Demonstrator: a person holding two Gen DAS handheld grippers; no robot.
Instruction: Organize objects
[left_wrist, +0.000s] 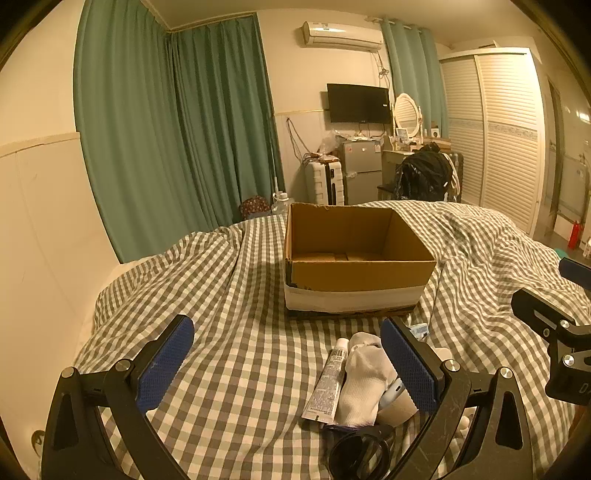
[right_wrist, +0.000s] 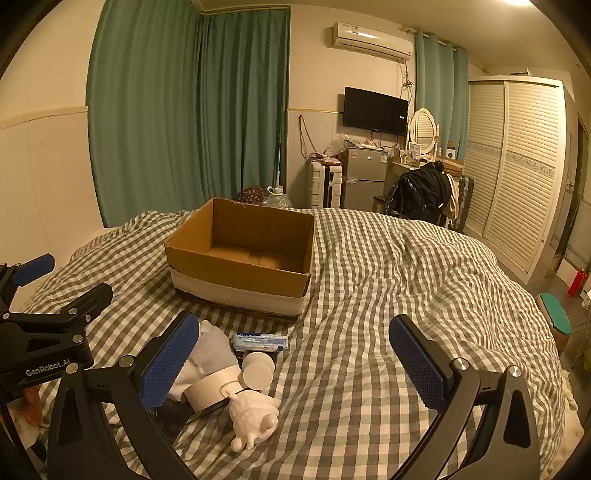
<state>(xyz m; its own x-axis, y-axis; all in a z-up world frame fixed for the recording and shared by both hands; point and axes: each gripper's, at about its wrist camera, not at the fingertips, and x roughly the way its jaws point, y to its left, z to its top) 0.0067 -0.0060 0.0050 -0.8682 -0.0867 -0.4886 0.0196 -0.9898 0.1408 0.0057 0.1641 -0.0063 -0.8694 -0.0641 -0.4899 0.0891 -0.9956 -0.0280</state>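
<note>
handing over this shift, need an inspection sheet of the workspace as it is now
surface: bed with checked cover, rumpled
job's things: open cardboard box, looks empty; in front of it a tube, white sock, scissors, tape roll, white figurine, white jar, blue-and-white packet
clutter: nothing seen on the bed beyond these
grippers: left tongs open, right tongs open, both empty
cables: wires on far wall
surroundings: green curtains, television, wardrobe
</note>
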